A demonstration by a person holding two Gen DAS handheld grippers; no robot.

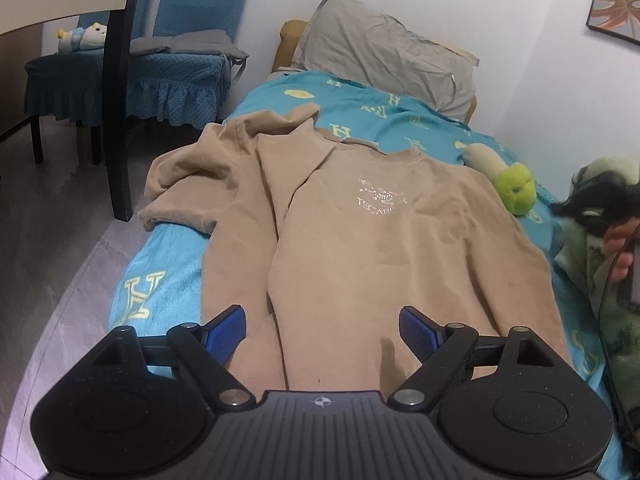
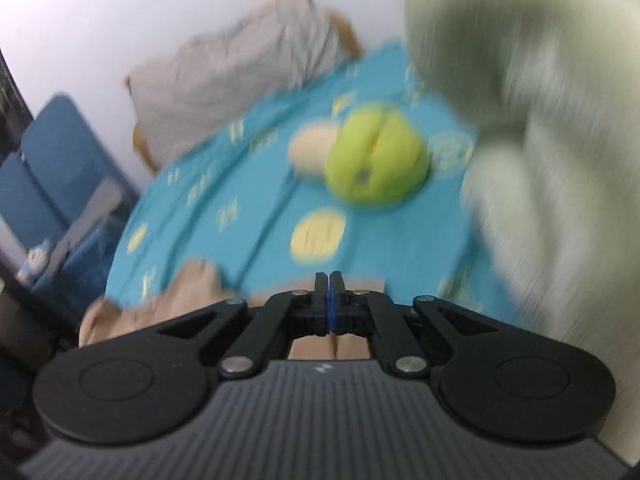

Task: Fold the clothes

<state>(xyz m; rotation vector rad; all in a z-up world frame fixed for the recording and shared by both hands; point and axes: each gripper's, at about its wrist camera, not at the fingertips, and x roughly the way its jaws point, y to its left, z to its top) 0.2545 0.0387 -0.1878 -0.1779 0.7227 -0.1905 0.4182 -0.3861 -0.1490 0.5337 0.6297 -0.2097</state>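
Note:
A tan sweatshirt (image 1: 360,240) with a pale chest print lies face up on the blue bedspread (image 1: 160,280). Its left sleeve is bunched and folded toward the bed's left edge. My left gripper (image 1: 322,320) hovers open over the hem, blue pads (image 1: 224,332) wide apart with nothing between them. The right gripper (image 2: 329,276) is shut, pads pressed together with no cloth visible between them. Tan fabric (image 2: 180,292) lies below and left of it. In the left wrist view the right gripper (image 1: 596,200) shows blurred at the far right, held by a hand.
A green and cream plush toy (image 1: 508,180) lies right of the sweatshirt's shoulder. A grey pillow (image 1: 384,56) leans at the bed's head. Greenish clothing (image 1: 592,272) is piled on the right. A blue-covered chair (image 1: 132,76) and dark table leg (image 1: 120,120) stand left of the bed.

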